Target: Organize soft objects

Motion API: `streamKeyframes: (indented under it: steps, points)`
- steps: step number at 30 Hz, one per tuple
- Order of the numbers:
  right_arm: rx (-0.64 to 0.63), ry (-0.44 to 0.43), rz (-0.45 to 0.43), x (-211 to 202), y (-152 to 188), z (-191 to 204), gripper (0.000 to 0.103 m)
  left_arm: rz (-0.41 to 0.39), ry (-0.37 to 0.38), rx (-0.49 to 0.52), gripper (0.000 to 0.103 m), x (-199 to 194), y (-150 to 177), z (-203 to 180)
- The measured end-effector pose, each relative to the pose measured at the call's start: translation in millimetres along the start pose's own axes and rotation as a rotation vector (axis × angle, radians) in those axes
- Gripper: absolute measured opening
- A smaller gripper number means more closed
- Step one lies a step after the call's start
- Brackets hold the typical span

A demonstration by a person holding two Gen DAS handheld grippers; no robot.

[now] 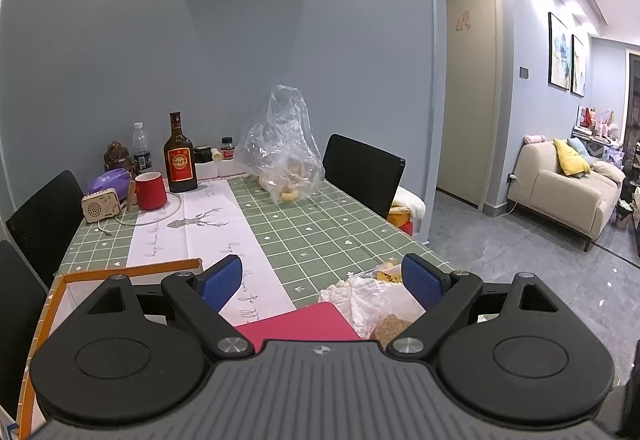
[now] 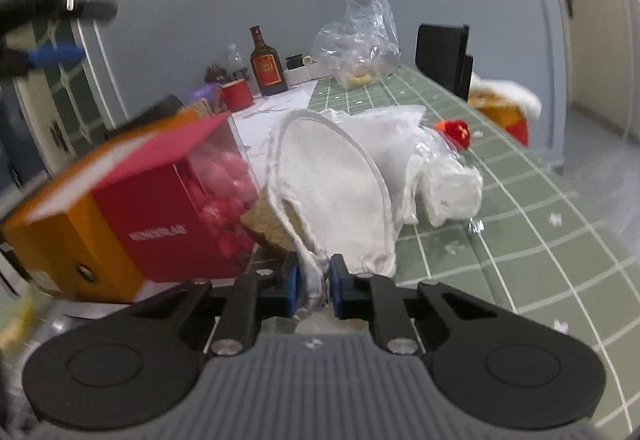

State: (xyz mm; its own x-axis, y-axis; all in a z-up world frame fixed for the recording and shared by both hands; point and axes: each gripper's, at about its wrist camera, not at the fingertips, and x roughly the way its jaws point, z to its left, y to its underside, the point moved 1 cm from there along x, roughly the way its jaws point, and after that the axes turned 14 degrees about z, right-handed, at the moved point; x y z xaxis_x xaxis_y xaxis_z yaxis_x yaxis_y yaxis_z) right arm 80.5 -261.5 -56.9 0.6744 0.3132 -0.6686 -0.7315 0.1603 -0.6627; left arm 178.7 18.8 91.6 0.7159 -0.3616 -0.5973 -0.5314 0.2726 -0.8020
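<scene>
white cloth (image 2: 332, 180), oval with a stitched rim, is the piece you have in hand: your right gripper (image 2: 314, 286) has its blue pads pinched onto the gathered near edge, jaws narrow with a wad of fabric between them. from the jaws the cloth runs straight ahead and up, long axis pointing away from you toward the far wall, its broad face turned to the camera and its far end leaning over the pile behind. it looks lifted off the table (image 2: 520, 200) at the near end, though motion blur makes that hard to be sure of.

your left gripper (image 1: 322, 282) hangs with jaws wide and nothing between them, above the near table edge; in its view the soft pile sits just ahead and to the right. so the right hand is the one on the cloth, and the left is free and near.

just left of the cloth stands one red box (image 2: 160, 208) with a clear side full of pink balls, touching a tan pad (image 2: 268, 224) tucked under the cloth's rim. to the right lies one wrapped white bundle (image 2: 448, 188), and beyond it one small red thing (image 2: 456, 130). one orange-edged tray (image 1: 132, 272) sits by the left gripper. far back: one clear plastic bag (image 1: 284, 144), one brown bottle (image 1: 181, 156), one red mug (image 1: 150, 190).
</scene>
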Motion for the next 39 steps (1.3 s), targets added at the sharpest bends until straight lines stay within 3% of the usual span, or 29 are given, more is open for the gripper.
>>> streamKeyframes:
  steps: [7, 19, 29, 33, 35, 39]
  points:
    - [-0.030, -0.016, 0.032, -24.4, 13.8, -2.1, 0.014, 0.004, 0.008, 0.005, 0.103, 0.9, 0.3, -3.1]
    - [0.020, -0.022, 0.076, 12.4, 24.3, -6.9, 0.021, -0.003, 0.017, 0.019, 0.103, -1.6, 1.5, -6.9]
    - [0.017, -0.003, -0.025, -10.0, 15.5, -2.4, 0.016, 0.004, 0.042, 0.024, 0.103, -4.3, 2.0, -8.4]
    - [0.047, 0.027, -0.132, -28.6, 13.0, -5.1, 0.013, 0.072, 0.137, 0.118, 0.103, 4.4, 6.0, -26.7]
    - [0.046, 0.049, -0.150, -33.8, 11.5, -3.6, 0.012, 0.146, 0.184, 0.142, 0.102, 16.0, 8.7, -39.5]
    - [0.042, 0.042, -0.131, -33.2, 10.8, -5.9, 0.011, 0.273, 0.166, 0.237, 0.085, 44.7, 20.9, -67.3]
